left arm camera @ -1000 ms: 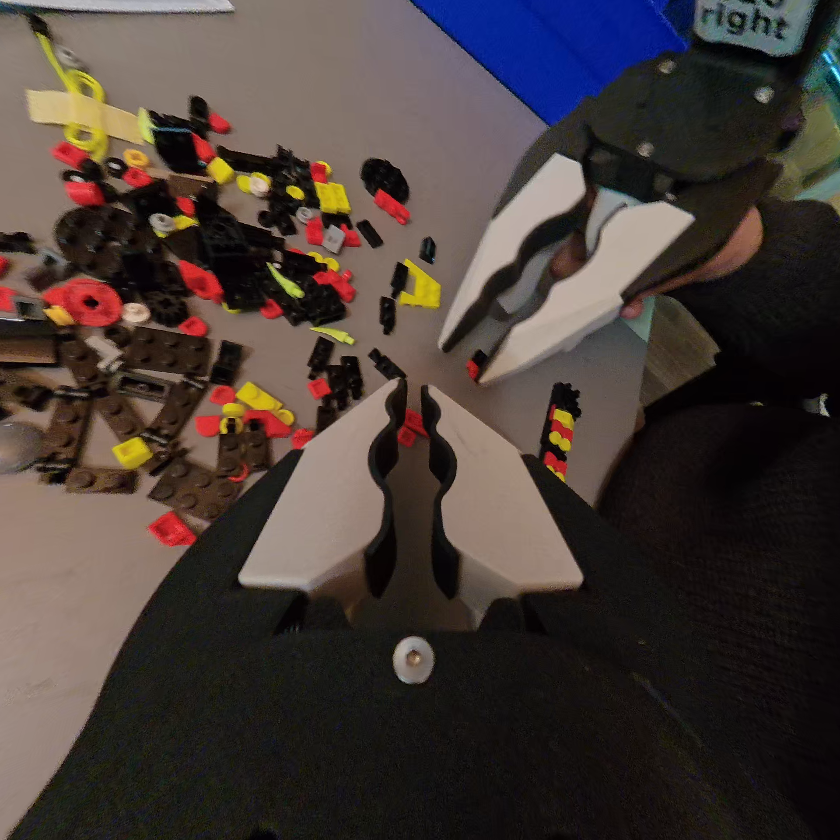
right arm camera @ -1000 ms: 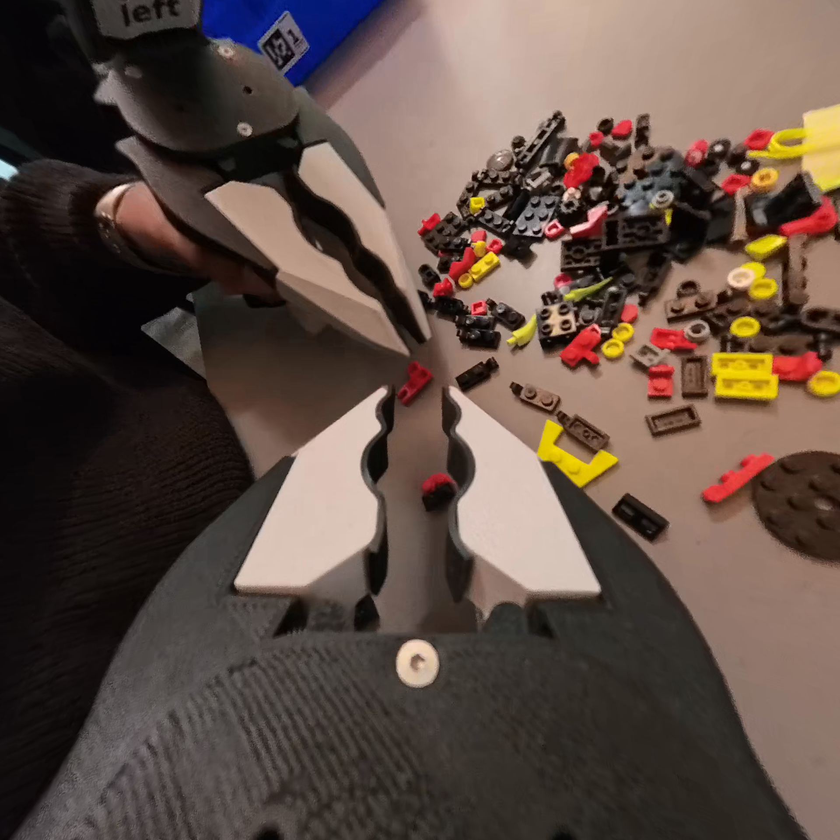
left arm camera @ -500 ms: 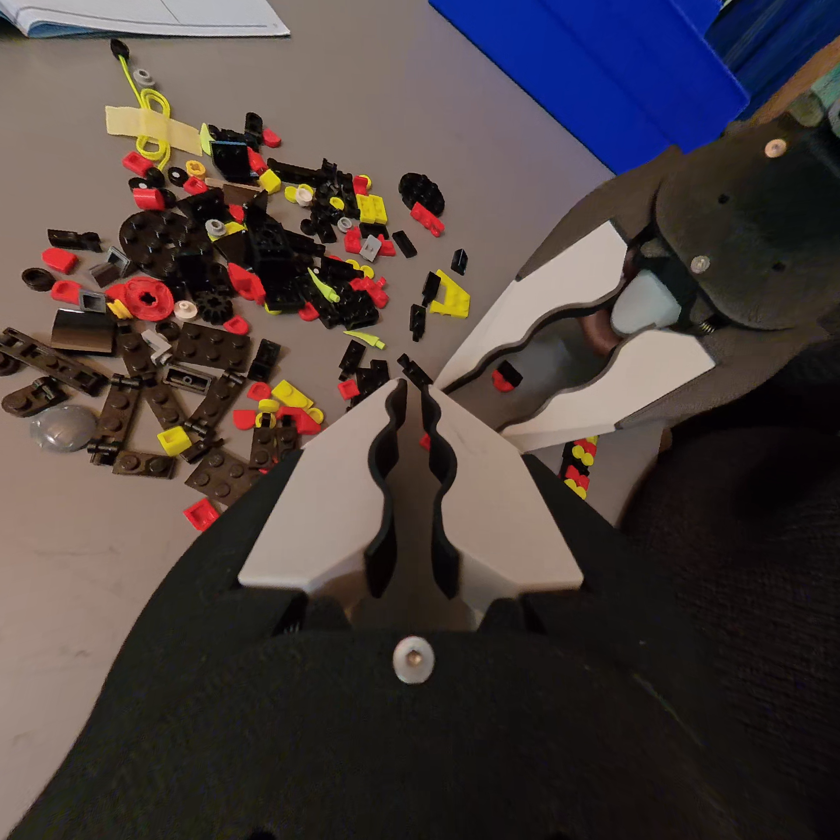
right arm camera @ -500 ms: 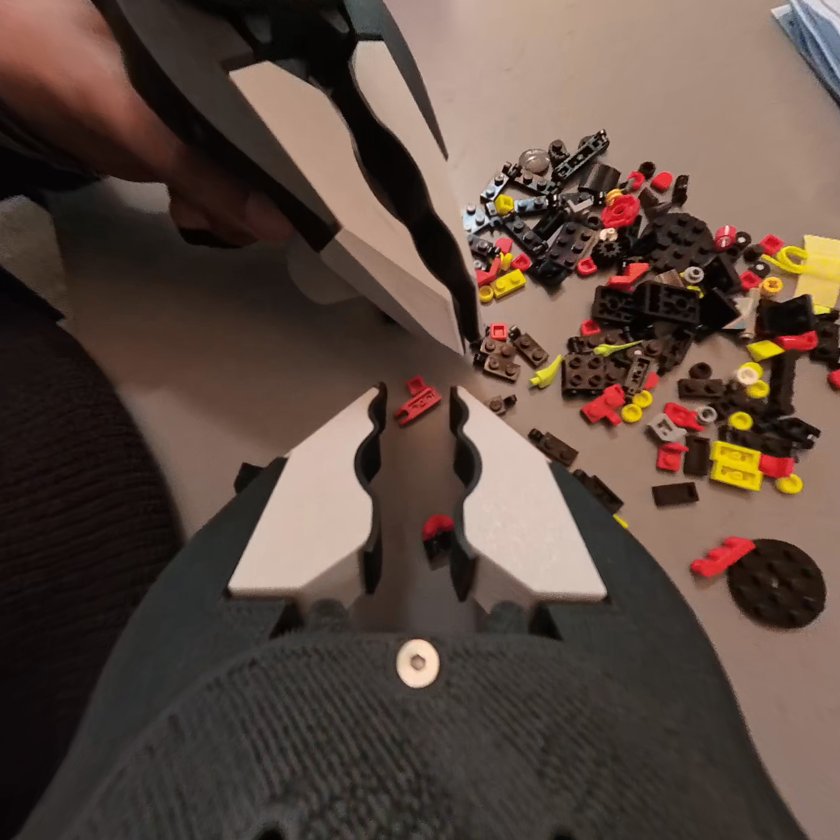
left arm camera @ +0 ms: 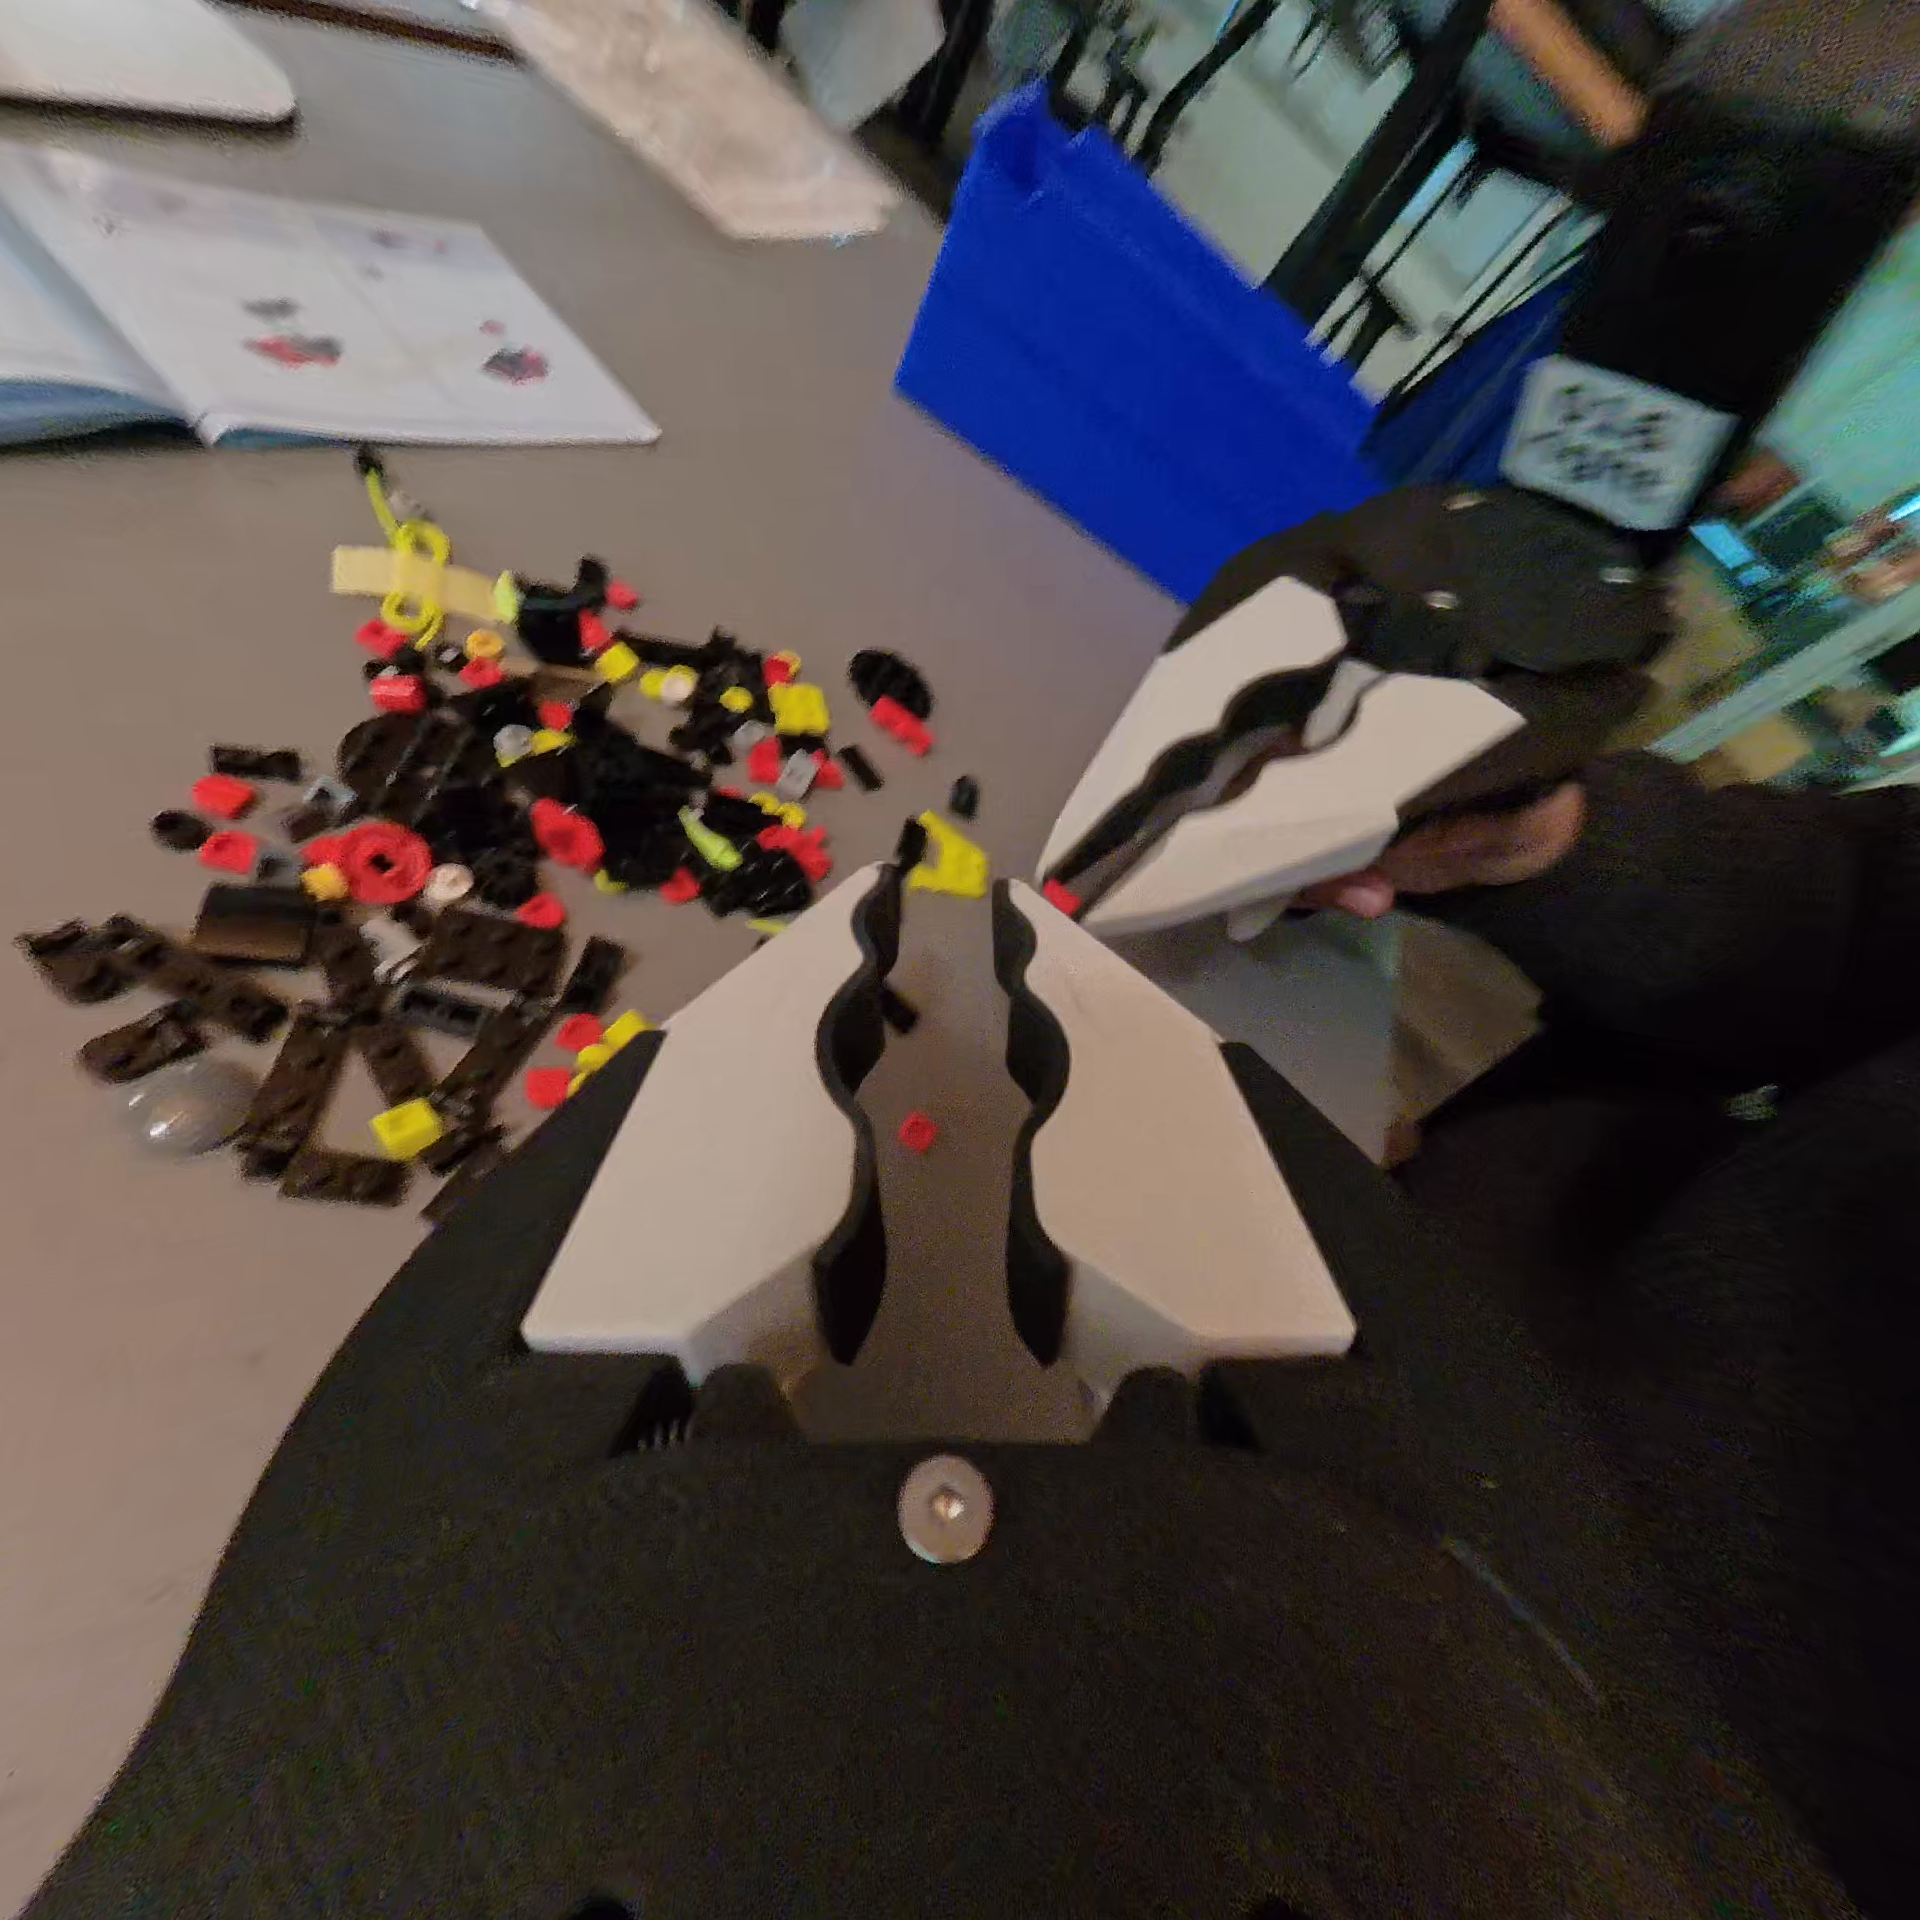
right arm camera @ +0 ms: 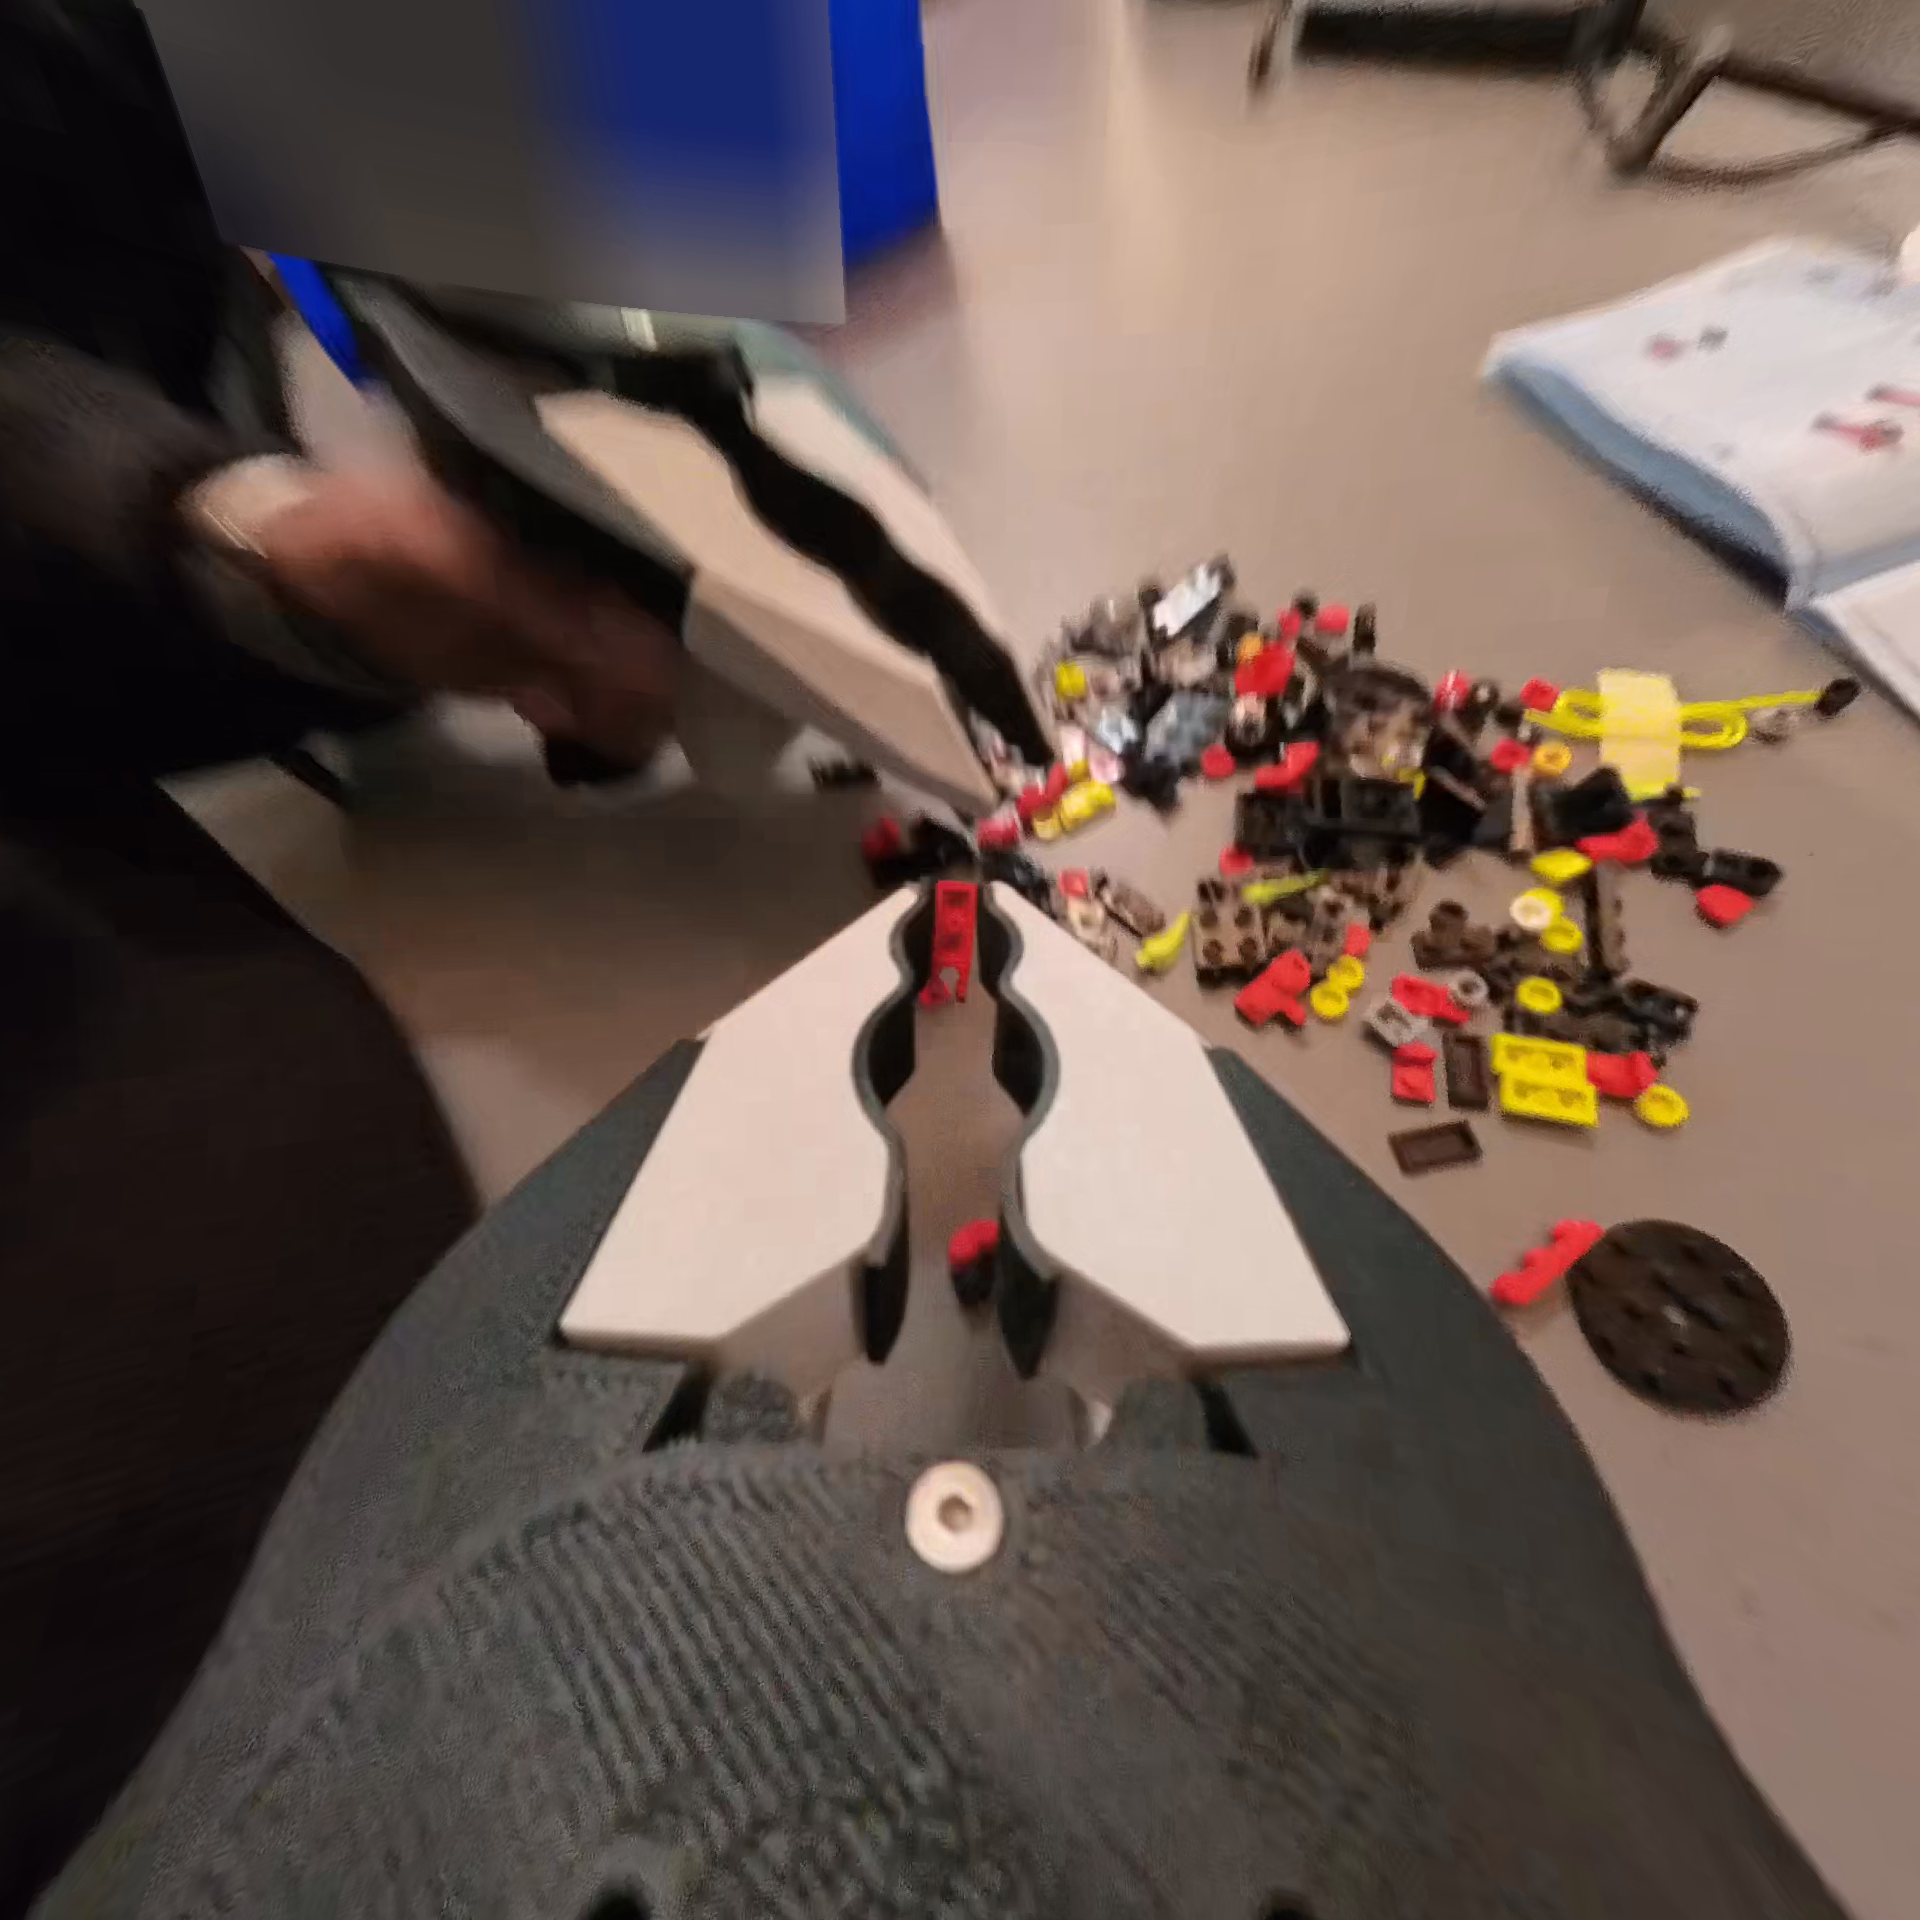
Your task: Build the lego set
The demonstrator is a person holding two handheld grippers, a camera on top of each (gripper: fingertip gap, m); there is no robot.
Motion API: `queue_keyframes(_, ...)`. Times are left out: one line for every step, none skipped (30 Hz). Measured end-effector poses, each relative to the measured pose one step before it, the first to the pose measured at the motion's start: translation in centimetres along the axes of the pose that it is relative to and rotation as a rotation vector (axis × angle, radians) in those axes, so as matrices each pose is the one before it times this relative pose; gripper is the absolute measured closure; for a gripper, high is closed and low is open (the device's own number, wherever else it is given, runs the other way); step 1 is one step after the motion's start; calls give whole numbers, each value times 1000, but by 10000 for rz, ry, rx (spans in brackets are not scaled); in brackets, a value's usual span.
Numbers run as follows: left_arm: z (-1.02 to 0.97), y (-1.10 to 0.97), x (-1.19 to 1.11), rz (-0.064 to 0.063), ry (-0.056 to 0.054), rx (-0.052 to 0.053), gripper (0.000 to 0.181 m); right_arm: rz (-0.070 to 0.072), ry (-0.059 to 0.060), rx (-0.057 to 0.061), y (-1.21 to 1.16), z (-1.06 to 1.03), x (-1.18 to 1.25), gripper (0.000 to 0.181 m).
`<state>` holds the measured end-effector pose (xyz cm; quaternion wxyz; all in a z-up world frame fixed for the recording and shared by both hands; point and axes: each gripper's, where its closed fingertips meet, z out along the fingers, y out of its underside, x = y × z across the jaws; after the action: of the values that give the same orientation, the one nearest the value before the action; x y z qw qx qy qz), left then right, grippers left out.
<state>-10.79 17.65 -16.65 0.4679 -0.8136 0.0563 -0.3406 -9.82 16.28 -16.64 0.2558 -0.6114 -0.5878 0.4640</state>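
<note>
My right gripper [right arm camera: 954,906] is shut on a narrow red Lego piece [right arm camera: 950,940] held upright between its fingertips, above the grey table [right arm camera: 1195,312]. A small red-and-black piece [right arm camera: 974,1257] sits deeper between its fingers, against the right-hand pad. In the left wrist view this gripper [left arm camera: 1070,902] shows red at its tip. My left gripper [left arm camera: 945,899] is slightly open and empty; a tiny red piece [left arm camera: 916,1130] lies on the table under the gap. The left gripper [right arm camera: 1013,764] hovers just beyond the right one, tip near the loose pile [right arm camera: 1403,862].
Black, red and yellow loose pieces [left arm camera: 499,831] spread left of both grippers. An open instruction booklet [left arm camera: 312,332] lies behind them, also in the right wrist view [right arm camera: 1745,416]. A blue bin [left arm camera: 1101,364] stands at the back. A black round plate [right arm camera: 1678,1314] lies apart. Both grippers' tips are close together, under 4 cm apart. The black round plate [right arm camera: 1678,1314] is about equally far from each gripper, around 15 cm.
My right gripper closed on the red piece that lay on the table ahead of its tips and lifted it. My left gripper opened a little. Both views tilted upward.
</note>
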Motion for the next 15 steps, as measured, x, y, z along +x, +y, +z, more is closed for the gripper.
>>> queue_keyframes(-152,-518,709,-94,450,324,164,732,-581,920,-1464,-774,-255,174)
queue_keyframes(-117,-428,736,-109,469,276,162,811,-633,878,-1400,-680,-352,174)
queue_keyframes(-76,-380,770,-119,492,251,161,799,-624,727,-1148,-513,-396,175)
queue_keyframes(-27,-313,794,-151,505,226,159,692,-517,536,-786,-340,-318,175)
queue_keyframes(35,-189,744,-173,472,143,157,543,-363,359,-451,-168,-184,175)
queue_keyframes(87,-90,673,-188,429,105,157,388,-265,190,-165,-25,-140,175)
queue_keyframes(110,-57,594,-202,381,87,155,247,-224,71,18,110,-201,175)
queue_keyframes(107,-26,486,-172,305,69,155,118,-177,22,74,177,-261,175)
queue_keyframes(86,-75,417,-128,256,89,154,-9,-130,7,69,200,-290,175)
queue_keyframes(17,-163,407,-84,240,121,155,-108,-85,-10,73,190,-296,175)
queue_keyframes(-39,-201,318,-71,177,122,156,-168,-33,-22,51,154,-247,175)
queue_keyframes(-64,-152,158,-66,93,80,159,-188,-3,-15,39,110,-199,175)
queue_keyframes(-86,-90,78,-44,60,51,164,-160,-9,1,4,65,-165,175)
queue_keyframes(-59,-72,23,-57,47,38,167,-101,-30,29,-39,41,-145,175)
queue_keyframes(-32,-40,58,-95,85,18,168,-37,-45,55,-74,11,-108,175)
